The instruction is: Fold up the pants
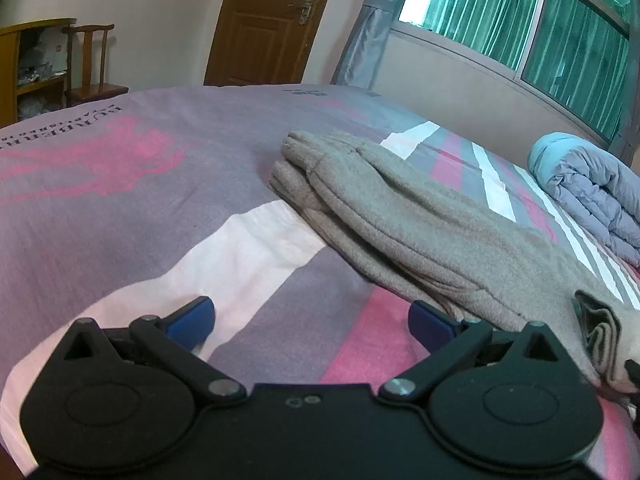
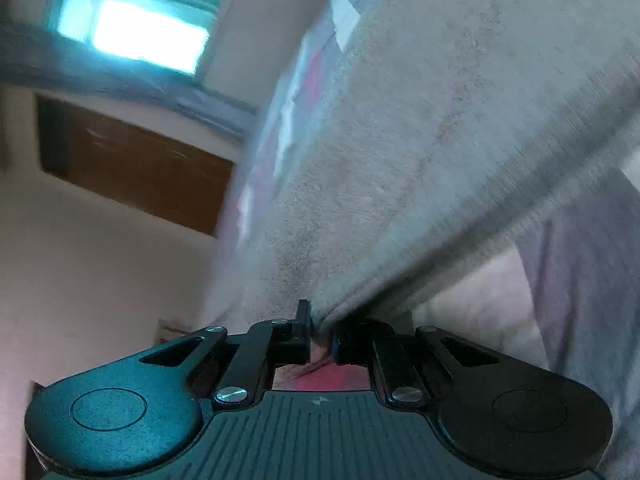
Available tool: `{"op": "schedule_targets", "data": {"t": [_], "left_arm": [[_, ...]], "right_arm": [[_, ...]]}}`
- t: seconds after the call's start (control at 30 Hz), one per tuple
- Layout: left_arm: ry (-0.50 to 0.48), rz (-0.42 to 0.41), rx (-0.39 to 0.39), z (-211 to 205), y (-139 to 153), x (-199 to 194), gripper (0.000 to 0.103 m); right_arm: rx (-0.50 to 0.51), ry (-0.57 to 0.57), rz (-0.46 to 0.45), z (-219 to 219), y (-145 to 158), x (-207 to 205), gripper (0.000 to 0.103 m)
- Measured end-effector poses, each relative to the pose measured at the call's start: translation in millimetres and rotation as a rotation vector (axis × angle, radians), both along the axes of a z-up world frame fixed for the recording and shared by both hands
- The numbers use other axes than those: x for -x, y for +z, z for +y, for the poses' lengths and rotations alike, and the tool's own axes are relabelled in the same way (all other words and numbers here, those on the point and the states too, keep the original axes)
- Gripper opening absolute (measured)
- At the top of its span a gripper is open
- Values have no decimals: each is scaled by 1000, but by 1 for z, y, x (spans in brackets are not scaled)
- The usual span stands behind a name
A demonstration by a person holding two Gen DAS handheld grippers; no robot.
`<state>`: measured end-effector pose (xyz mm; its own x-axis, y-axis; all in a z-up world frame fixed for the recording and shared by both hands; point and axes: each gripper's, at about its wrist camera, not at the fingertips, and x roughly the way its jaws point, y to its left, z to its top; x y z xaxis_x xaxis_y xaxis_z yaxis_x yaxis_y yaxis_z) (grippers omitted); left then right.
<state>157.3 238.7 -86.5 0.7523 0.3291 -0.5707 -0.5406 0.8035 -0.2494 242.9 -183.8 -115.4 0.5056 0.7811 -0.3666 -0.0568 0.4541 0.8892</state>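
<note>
Grey-beige fleece pants (image 1: 420, 216) lie folded lengthwise on the bed, running from the middle toward the lower right in the left wrist view. My left gripper (image 1: 310, 322) hovers open just left of the pants' near part, its blue pads (image 1: 196, 316) wide apart with only the sheet between them. In the right wrist view the pants (image 2: 440, 140) fill the upper right, tilted and blurred. My right gripper (image 2: 322, 330) is shut on a pinched edge of the pants, the fabric bunching where its jaws meet.
The bed sheet (image 1: 120, 200) is purple, pink and white. A rolled blue-grey quilt (image 1: 588, 192) lies at the right edge below the window (image 1: 540, 32). A brown door (image 1: 268, 20), a wooden chair (image 1: 92, 68) and a shelf stand beyond the bed.
</note>
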Motion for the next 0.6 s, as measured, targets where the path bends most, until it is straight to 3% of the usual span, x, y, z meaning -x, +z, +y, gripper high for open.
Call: {"op": "schedule_targets", "data": {"t": [0.07,0.13,0.2,0.27,0.37,0.4,0.47,0.6], "left_arm": [[1,6,-5,-1,0,-1,97],[0,9,-9,-1,-1,-2,97],[0,6,-5,0,-1,-2,97],[-1,4,-2,0,-1,-1,97],[-2,4,-2,0,-1,-2,97],[-2,2,0,0,-1,-1,97],[-3,4,0,0,-1,-1,97],[-4,9,-8,-1,-1,-2,97]], "right_arm": [[6,-8,-13,-3,4,4,12],[5,1,-21,-3,8,7,22],[-21,1,-25,2,12,5,43],[-46,-4,-28,6,15,7,47],[-25,-4,2,18,17,0,45],[-27,-11,2,21,17,-1,13],[-26,-21,-17,17,25,0,11],[-145,-100,-101,0,56,-21,10]]}}
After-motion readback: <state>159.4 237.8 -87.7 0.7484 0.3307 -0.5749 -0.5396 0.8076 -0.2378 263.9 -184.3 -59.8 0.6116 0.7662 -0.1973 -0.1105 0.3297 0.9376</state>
